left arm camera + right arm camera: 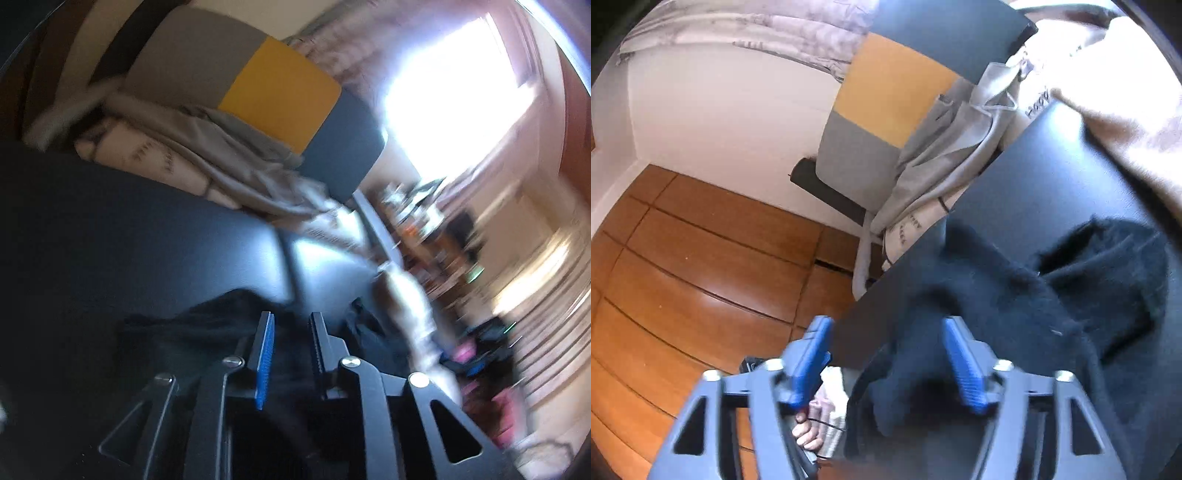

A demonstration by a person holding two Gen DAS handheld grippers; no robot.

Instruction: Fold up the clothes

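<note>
A black fuzzy garment (1015, 295) lies crumpled on the dark table (1052, 166), with a part hanging over the table's near edge. My right gripper (886, 325) is open wide above that edge. Its left blue pad is out over the floor and its right pad is over the garment, and nothing is pinched between them. In the left wrist view the same black garment (207, 332) lies under and ahead of my left gripper (291, 317). Those jaws stand a narrow gap apart, and I see no cloth pressed between the pads.
A chair (277, 96) with a grey, yellow and dark back stands at the table's far side, with beige and grey clothes (192, 155) heaped on it. A beige cloth (1126, 103) covers the table's far corner. Wooden floor (701, 258) lies left of the table. Blurred shelves and a bright window (454, 92) are at the right.
</note>
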